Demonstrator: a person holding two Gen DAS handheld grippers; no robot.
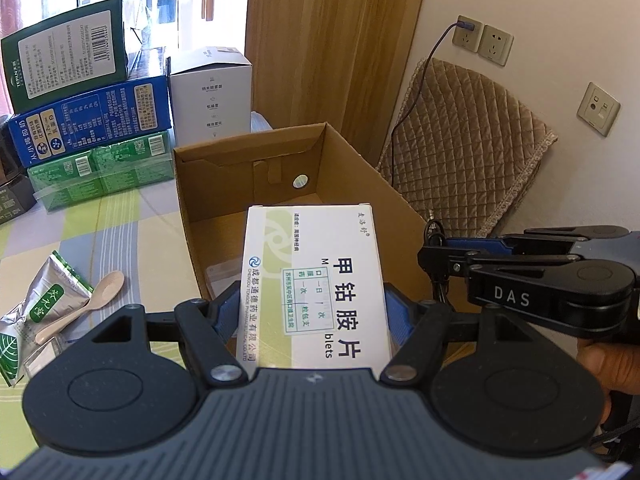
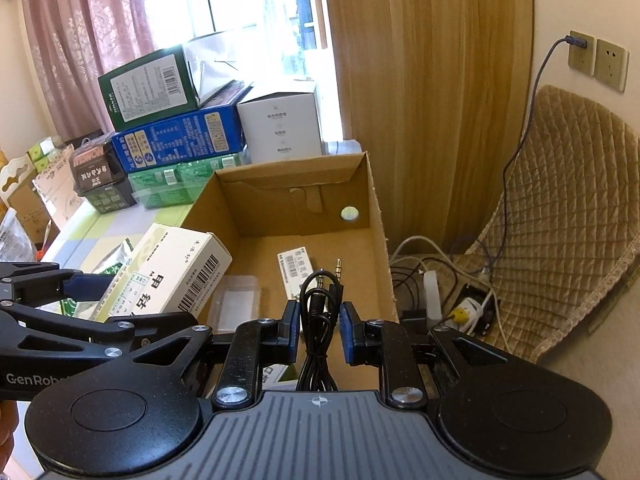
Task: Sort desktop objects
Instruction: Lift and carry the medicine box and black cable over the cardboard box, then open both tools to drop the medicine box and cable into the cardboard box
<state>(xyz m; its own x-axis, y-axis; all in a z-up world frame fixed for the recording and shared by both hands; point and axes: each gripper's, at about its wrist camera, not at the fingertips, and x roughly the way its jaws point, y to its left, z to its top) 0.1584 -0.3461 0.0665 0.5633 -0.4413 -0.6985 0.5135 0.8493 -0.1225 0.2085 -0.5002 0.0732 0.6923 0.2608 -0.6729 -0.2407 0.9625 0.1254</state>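
Between the blue pads of the left gripper point(image 1: 312, 312) a white medicine box point(image 1: 316, 284) is pinched flat, its far end reaching toward 12 o'clock over the near rim of the open cardboard box point(image 1: 352, 184); at 3 o'clock, close alongside, the right gripper point(image 2: 320, 320) hangs over the same carton with a coiled black audio cable point(image 2: 320, 300) clamped between its narrowly set pads, the plugs poking out at 12 o'clock. Inside the carton, a clear plastic case point(image 2: 236, 304) and a small labelled packet point(image 2: 294, 270) lie near the front, with bare cardboard floor beyond them up to the back wall. At 9 o'clock on the striped tablecloth point(image 1: 120, 216) lie a foil sachet point(image 1: 36, 316) and a spoon point(image 1: 84, 304). Farther off at 10 o'clock, stacked boxes point(image 1: 92, 120) crowd the carton's left wall, while a quilted chair point(image 1: 472, 148) stands at 2 o'clock past its right edge
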